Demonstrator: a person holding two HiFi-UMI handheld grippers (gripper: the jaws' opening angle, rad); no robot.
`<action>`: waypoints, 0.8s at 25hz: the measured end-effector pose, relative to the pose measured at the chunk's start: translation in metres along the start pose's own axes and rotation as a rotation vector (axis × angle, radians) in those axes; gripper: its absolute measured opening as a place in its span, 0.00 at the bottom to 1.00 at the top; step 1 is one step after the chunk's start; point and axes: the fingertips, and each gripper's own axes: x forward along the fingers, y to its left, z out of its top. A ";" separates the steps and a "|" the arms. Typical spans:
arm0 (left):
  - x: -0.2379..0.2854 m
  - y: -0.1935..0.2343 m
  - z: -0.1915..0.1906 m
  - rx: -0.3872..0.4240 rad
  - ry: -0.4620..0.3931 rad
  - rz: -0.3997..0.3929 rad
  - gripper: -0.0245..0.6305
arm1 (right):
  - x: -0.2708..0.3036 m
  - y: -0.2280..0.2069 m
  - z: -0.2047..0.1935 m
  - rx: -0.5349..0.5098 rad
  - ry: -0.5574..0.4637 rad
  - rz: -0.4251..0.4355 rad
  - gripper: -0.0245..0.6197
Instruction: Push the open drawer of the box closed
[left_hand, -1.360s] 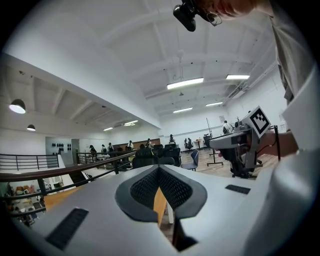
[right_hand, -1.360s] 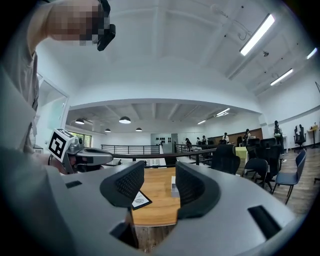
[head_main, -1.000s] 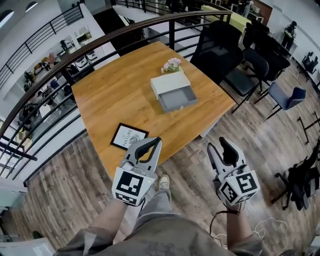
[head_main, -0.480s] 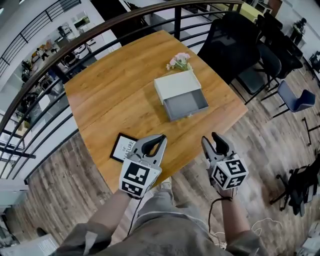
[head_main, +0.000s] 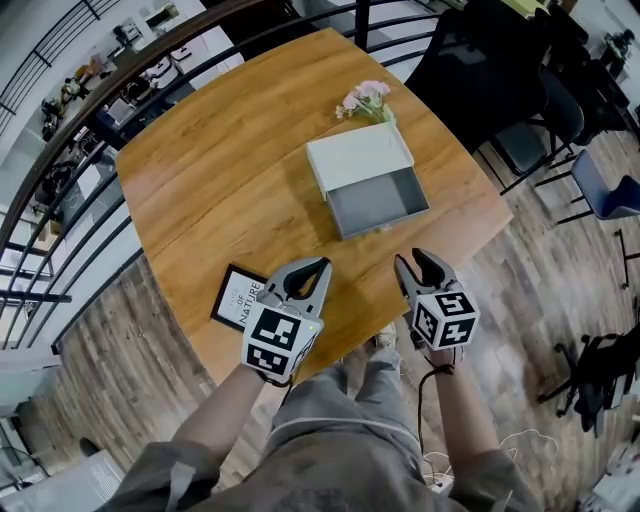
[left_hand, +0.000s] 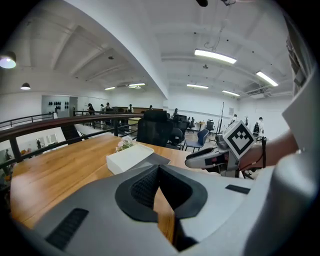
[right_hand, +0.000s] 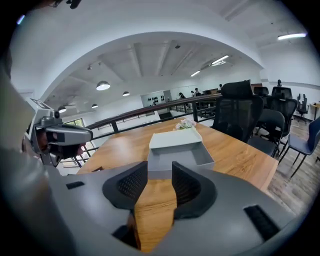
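Wooden table (head_main: 220, 170), one white box (head_main: 358, 158), one open drawer (head_main: 378, 203), one picture frame (head_main: 238, 296)

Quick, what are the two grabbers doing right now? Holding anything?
Left gripper: closed, holding nothing.
Right gripper: open, jaws closing, nothing between them.

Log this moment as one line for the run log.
step: pre-contact | drawer: open, untouched | left gripper: fingers together, empty | right gripper: fingers closing, nothing between, facing drawer
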 end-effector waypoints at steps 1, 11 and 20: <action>0.005 0.002 -0.003 -0.008 0.010 0.008 0.06 | 0.007 -0.004 -0.006 0.002 0.020 0.007 0.30; 0.056 0.023 -0.038 -0.086 0.096 0.117 0.06 | 0.076 -0.039 -0.054 0.006 0.184 0.080 0.28; 0.083 0.039 -0.060 -0.170 0.158 0.233 0.06 | 0.125 -0.053 -0.076 -0.031 0.285 0.154 0.27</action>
